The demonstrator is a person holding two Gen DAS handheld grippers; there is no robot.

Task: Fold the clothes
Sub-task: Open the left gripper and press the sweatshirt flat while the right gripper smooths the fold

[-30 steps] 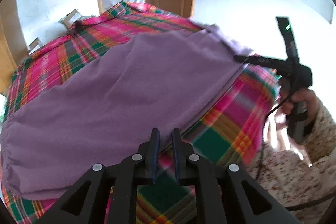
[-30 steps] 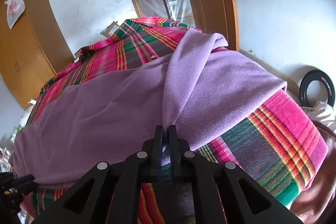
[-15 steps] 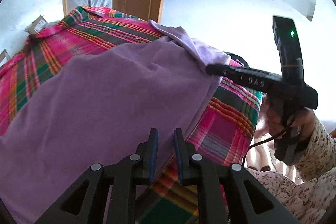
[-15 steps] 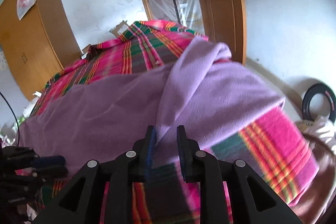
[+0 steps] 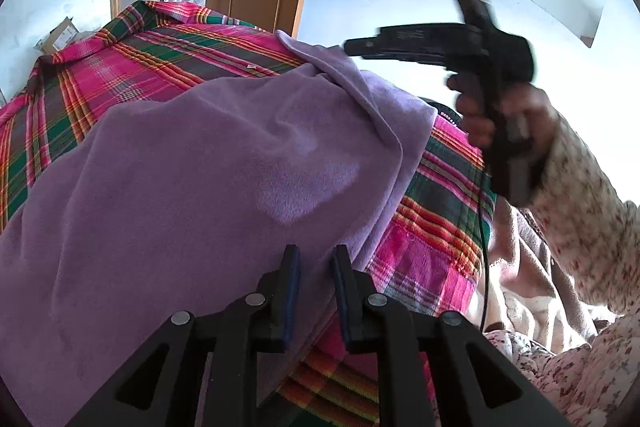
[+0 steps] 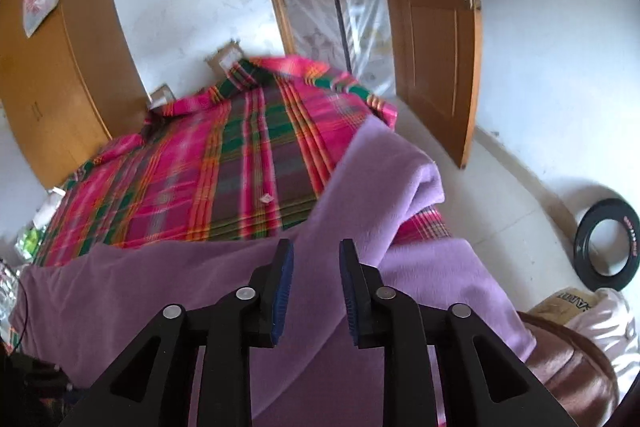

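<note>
A large purple fleece cloth (image 5: 192,187) lies spread over a bed with a pink and green plaid cover (image 5: 120,67). Its far right corner is folded back on itself. My left gripper (image 5: 315,255) hovers open just above the cloth's near edge, holding nothing. In the left wrist view, a hand holds my right gripper (image 5: 350,47) raised above the folded corner. In the right wrist view the purple cloth (image 6: 200,291) lies below my right gripper (image 6: 316,251), which is open and empty, and the plaid cover (image 6: 240,167) stretches beyond.
A wooden door (image 6: 432,27) stands open at the far right and a wooden wardrobe (image 6: 52,75) at the left. A black ring (image 6: 608,245) lies on the white floor. A person's floral sleeve (image 5: 580,195) is at the right.
My right gripper opened, let go of the purple cloth's fold, and lifted up and away over the bed. My left gripper shifted right along the cloth's near edge and widened slightly.
</note>
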